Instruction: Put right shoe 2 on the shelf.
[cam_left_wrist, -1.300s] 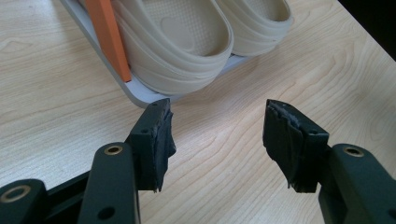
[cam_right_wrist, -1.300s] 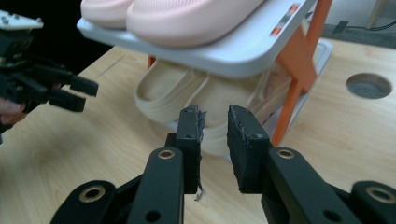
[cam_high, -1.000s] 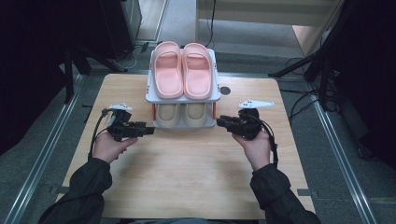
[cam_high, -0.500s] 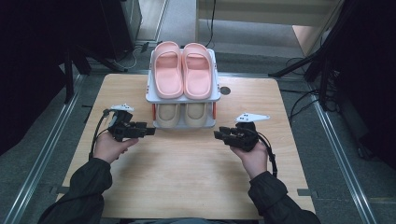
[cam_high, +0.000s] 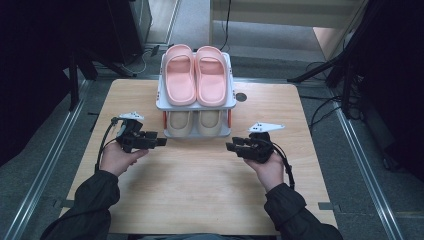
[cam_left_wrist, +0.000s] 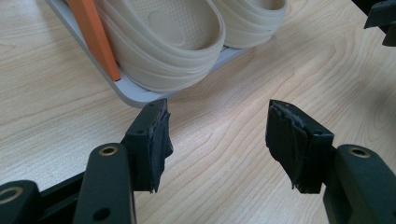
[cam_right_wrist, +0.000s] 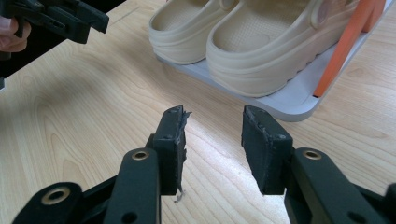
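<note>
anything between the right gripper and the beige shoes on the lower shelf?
Nothing visible. The right gripper is open with nothing between its fingers, only bare table ahead of them. The beige shoes sit on the rack's lower tray, front side unobstructed. The orange post stands at the tray's far side, off the direct line.

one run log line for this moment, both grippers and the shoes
left gripper: open, empty | right gripper: just opening, empty | beige shoes: lower shelf | pink slippers: top shelf
</note>
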